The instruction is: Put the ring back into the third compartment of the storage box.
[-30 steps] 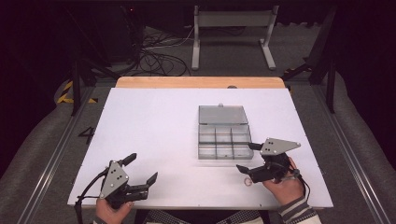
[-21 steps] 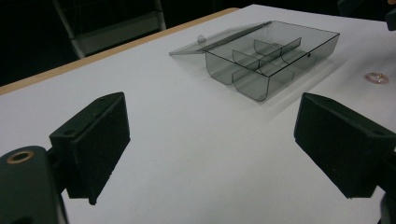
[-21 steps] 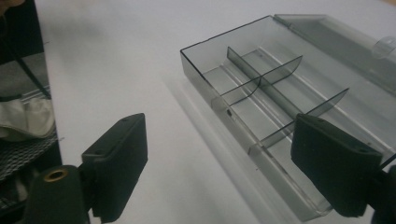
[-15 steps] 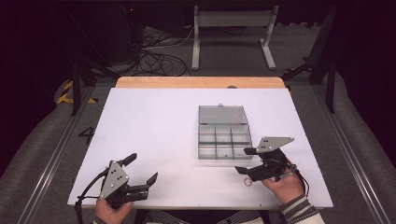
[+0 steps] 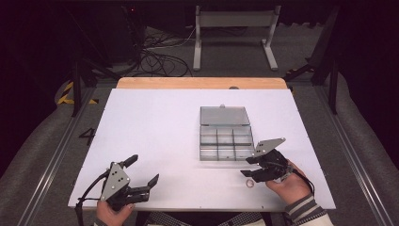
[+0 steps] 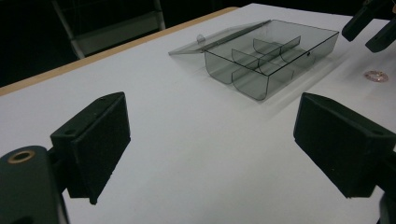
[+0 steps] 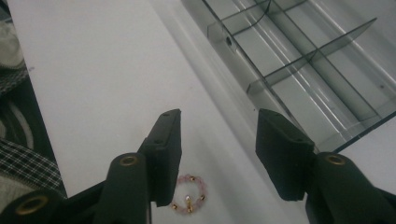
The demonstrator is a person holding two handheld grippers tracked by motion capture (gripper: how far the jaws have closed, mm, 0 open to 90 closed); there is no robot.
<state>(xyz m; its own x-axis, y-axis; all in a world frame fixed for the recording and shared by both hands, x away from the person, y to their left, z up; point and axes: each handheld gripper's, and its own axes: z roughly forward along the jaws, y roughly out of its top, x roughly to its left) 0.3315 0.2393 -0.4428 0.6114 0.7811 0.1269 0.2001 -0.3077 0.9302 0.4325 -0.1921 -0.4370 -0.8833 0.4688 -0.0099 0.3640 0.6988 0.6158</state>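
Right hand-held gripper (image 5: 249, 168) nearer pink bead ring (image 5: 248, 183)

White tabletop (image 5: 155, 136) w/ wooden strip (image 5: 188, 83) along far edge. Black cables (image 5: 157, 56) on floor beyond, grey metal stand (image 5: 235, 28) far centre-right. Number "4" (image 5: 88, 136) left of tabletop.

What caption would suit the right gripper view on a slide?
Open right gripper poised above a small pink beaded ring on the white table, beside an open, empty clear compartment box.
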